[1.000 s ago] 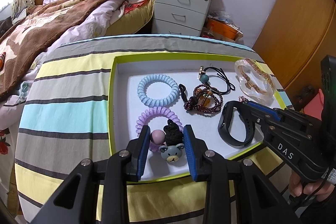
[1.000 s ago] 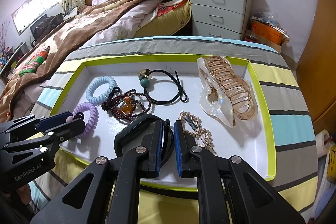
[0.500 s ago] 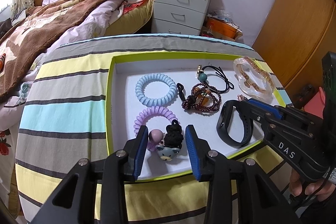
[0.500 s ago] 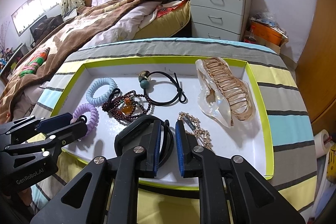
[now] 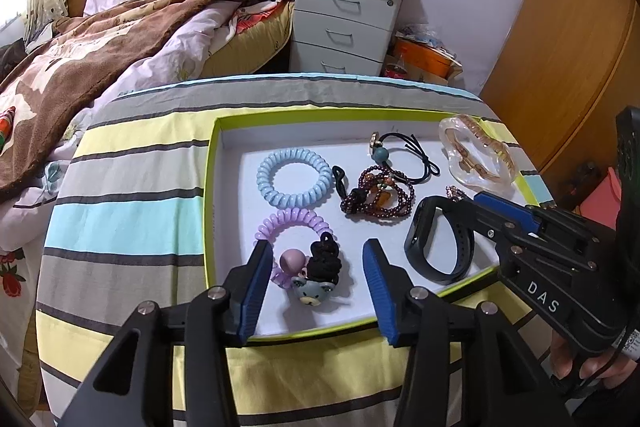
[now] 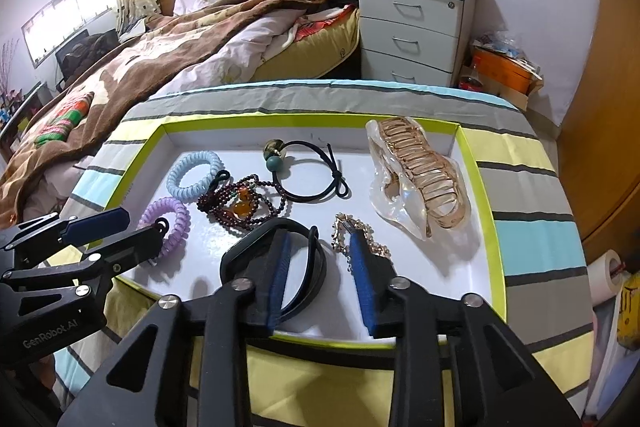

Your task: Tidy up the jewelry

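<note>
A white tray with a lime rim (image 5: 212, 211) (image 6: 476, 179) lies on the striped table. My left gripper (image 5: 314, 267) is open over the tray's near edge; a bear-charm hair tie (image 5: 316, 275) lies between its fingers, touching neither. My right gripper (image 6: 320, 259) is open; the black wristband (image 6: 308, 279) (image 5: 436, 239) lies on the tray around its left finger. The tray also holds a blue coil tie (image 5: 294, 177), a purple coil tie (image 5: 292, 223), a bead bracelet (image 6: 240, 203), a black elastic (image 6: 308, 171), a gold chain (image 6: 360, 235) and a clear claw clip (image 6: 416, 175).
The tray sits on a round table with a striped cloth (image 5: 128, 195). A bed with a brown blanket (image 5: 100, 47) is at the back left. A white drawer unit (image 5: 344, 27) stands behind the table. A wooden wardrobe (image 5: 568, 47) is at the right.
Both grippers have opened. The left let go of the bear-charm hair tie, the right let go of the black wristband; both now lie on the tray.
</note>
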`<move>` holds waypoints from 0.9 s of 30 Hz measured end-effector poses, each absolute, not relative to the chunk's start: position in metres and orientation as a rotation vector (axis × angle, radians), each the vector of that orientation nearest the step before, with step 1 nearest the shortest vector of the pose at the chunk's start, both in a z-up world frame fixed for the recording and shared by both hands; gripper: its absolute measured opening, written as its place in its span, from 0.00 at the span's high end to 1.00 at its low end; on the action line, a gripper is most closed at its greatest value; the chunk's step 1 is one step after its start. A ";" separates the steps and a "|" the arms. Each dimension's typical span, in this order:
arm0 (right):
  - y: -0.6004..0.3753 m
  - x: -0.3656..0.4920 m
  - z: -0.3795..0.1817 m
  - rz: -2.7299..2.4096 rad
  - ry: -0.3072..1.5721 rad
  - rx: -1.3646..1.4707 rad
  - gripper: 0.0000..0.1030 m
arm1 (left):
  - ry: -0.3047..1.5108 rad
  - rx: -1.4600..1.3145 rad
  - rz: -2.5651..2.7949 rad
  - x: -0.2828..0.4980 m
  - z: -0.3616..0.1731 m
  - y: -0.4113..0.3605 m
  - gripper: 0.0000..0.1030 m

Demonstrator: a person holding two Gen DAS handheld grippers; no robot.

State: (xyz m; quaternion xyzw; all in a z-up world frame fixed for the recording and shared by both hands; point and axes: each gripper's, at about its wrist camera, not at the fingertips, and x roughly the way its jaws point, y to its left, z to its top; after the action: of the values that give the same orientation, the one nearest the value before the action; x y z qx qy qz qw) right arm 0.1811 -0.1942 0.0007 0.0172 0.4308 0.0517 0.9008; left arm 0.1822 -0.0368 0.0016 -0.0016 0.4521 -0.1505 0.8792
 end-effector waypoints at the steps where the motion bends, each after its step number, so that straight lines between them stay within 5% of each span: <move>1: -0.195 0.180 0.002 0.108 0.889 0.036 0.69 | 0.939 0.002 -0.311 0.182 0.003 -0.037 0.52; 27: -0.196 0.103 0.016 0.030 0.777 0.035 0.67 | 0.830 0.061 -0.124 0.120 0.017 -0.042 0.49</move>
State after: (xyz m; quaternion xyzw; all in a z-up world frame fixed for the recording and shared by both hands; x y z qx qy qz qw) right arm 0.1031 -0.1962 0.0157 0.0169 0.3789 0.0148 0.9252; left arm 0.1202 -0.0421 0.0167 0.0297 0.4027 -0.0602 0.9128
